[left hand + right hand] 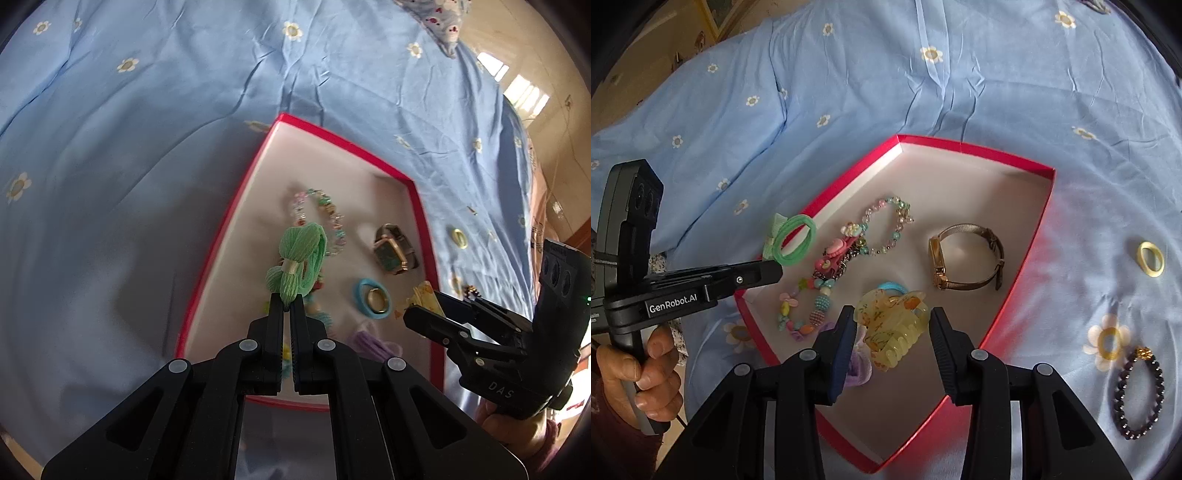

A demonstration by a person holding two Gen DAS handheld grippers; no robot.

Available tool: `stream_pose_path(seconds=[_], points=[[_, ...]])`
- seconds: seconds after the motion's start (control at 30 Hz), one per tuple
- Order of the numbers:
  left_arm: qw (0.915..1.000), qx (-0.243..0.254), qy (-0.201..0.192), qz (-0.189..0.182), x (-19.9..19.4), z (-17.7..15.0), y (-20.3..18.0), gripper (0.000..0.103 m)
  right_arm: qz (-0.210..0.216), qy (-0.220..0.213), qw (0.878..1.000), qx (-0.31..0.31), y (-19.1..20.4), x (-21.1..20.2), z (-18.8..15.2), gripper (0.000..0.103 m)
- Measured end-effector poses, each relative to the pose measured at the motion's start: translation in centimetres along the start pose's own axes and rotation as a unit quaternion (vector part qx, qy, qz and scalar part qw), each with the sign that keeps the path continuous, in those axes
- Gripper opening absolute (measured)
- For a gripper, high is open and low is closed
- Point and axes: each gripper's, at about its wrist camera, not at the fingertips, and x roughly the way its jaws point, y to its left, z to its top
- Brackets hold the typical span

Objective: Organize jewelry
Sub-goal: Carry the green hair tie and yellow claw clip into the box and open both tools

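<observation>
Left hand-held gripper (287, 306) clamped, right hand-held gripper (892, 334) agape

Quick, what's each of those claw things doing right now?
Left gripper: closed, holding the green hair tie above the red box.
Right gripper: open, fingers either side of the yellow hair claw, not squeezing it.

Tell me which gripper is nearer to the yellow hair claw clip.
Right. The right gripper is open, its fingers on either side of the yellow hair claw clip inside the red box. The left gripper is off at the box's left edge, shut on the green hair tie.
</observation>
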Motion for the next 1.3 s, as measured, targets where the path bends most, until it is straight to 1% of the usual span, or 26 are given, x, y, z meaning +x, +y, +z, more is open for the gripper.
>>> stream_pose_path(seconds=[0.23,0.33,0.6,0.7,0.77,0.87,1.03,1.07,1.1,1.17,1.3], points=[[0.9996,-0.017,0.022,0.009,1.6,0.0,1.3,0.003,-0.001,0.017,1.0,0.001,-0.3,1.5,0.1,0.041],[0.9993,-0.022,0.03,0.009,2.1,0.0,1.6,0.003,-0.004,0.016,1.0,-0.004,-0.2,1.7,0.2,0.041],[0.9991,-0.024,0.034,0.008,2.4,0.0,1.6,0.005,-0.012,0.018,1.0,-0.019,0.2,1.9,0.4,0.042],[0.9991,-0.025,0.034,0.009,2.4,0.1,1.5,0.008,-0.014,0.018,1.0,-0.022,0.3,1.9,0.4,0.042],[0.9991,-0.025,0.033,0.006,2.3,0.1,1.5,0.015,-0.015,0.018,0.999,-0.022,0.3,1.9,0.4,0.042],[0.9992,-0.024,0.031,0.006,2.2,0.1,1.5,0.023,-0.015,0.018,0.999,-0.022,0.3,1.9,0.3,0.042],[0.9991,-0.027,0.032,0.006,2.0,0.0,1.5,0.026,-0.016,0.018,0.999,-0.021,0.3,1.8,0.3,0.043],[0.9991,-0.028,0.032,0.006,1.9,0.0,1.5,0.028,-0.017,0.018,0.999,-0.021,0.3,1.8,0.3,0.044],[0.9991,-0.029,0.031,0.007,1.9,0.0,1.5,0.029,-0.018,0.018,0.999,-0.02,0.2,1.7,0.3,0.047],[0.9991,-0.029,0.03,0.007,1.8,0.0,1.5,0.029,-0.016,0.018,1.0,-0.016,0.0,1.6,0.3,0.049],[0.9993,-0.027,0.026,0.005,1.3,-0.1,1.3,0.029,-0.013,0.017,1.0,-0.011,-0.1,1.3,0.2,0.049]])
